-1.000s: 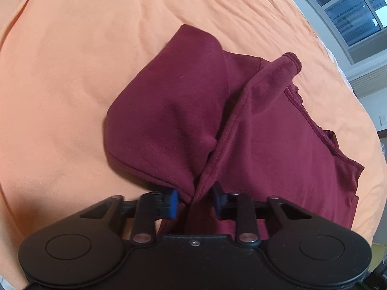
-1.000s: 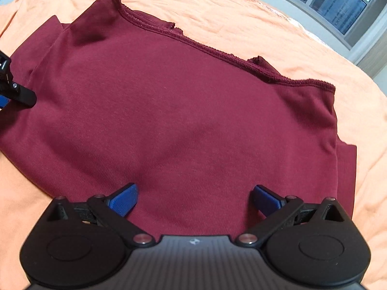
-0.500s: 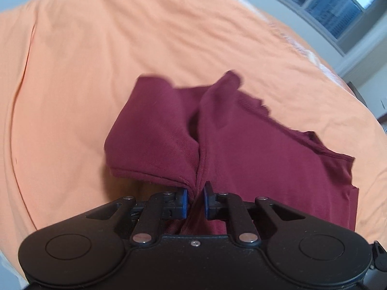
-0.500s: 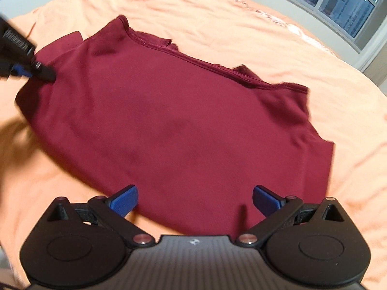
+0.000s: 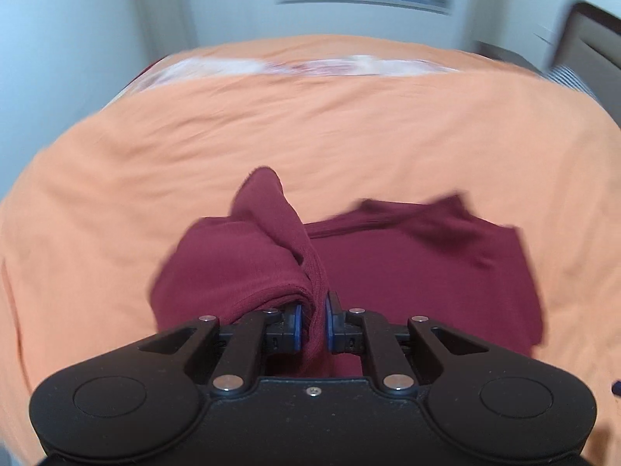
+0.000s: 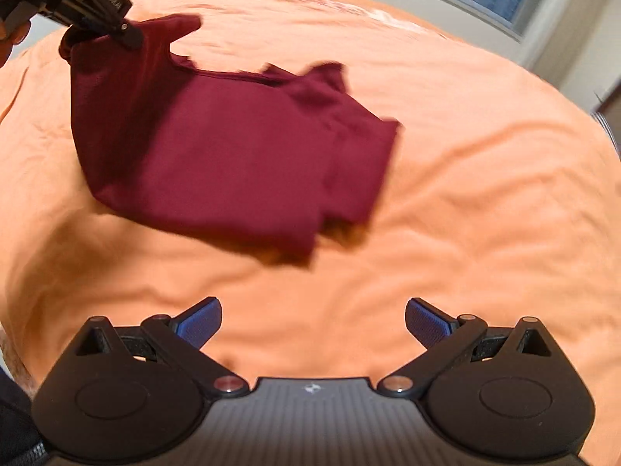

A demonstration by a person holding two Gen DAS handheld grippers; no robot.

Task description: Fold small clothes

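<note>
Between the left gripper (image 5: 311,320) fingers (image 5: 297,322): bunched edge of the maroon garment (image 6: 217,143), pinched tight and lifted, rest draping toward the orange bed sheet (image 6: 446,202). Right gripper (image 6: 312,322) fingers spread wide, gripping nothing, over bare sheet; garment sits ahead and up-left of them, apart. Small white lettering on the left gripper body, too blurred to read.

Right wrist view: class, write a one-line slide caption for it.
Left gripper lifts a maroon garment by one corner above the orange bedsheet; right gripper waits open, empty.
</note>
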